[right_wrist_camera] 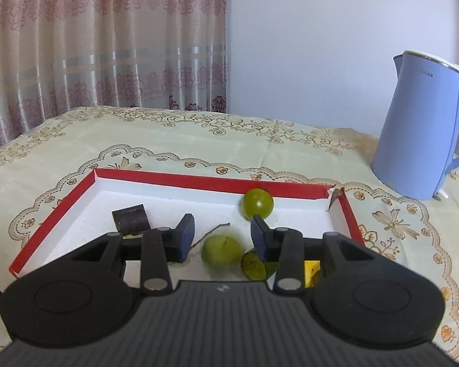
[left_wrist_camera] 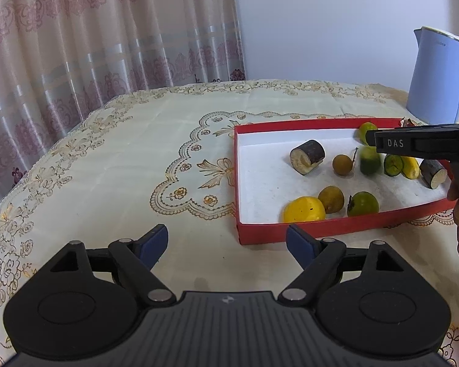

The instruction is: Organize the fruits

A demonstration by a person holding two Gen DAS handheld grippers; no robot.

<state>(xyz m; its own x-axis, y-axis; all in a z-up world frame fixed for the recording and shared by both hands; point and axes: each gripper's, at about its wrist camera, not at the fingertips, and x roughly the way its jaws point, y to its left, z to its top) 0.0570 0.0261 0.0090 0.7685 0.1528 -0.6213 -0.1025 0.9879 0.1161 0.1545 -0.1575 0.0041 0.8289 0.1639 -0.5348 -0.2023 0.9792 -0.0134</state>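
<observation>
I'm standing in a home dining room: a cream, gold-embroidered tablecloth (right_wrist_camera: pixel 199 150) is covering the table, pink patterned curtains (right_wrist_camera: pixel 107 39) are hanging behind it, and a pale blue electric kettle (right_wrist_camera: pixel 419 128) is standing on it.

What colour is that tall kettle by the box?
Pale blue kettle, clearest in the right wrist view.

Both views are bright and evenly lit by soft daylight filtering through the curtain (left_wrist_camera: pixel 85 46) ahead and to the left, so shadows are faint. Fisheye bending curves the table edge and darkens the frame corners. In the right wrist view, a green fruit (right_wrist_camera: pixel 222 249) just ahead of the fingers is smeared by motion blur; elsewhere focus holds.
</observation>
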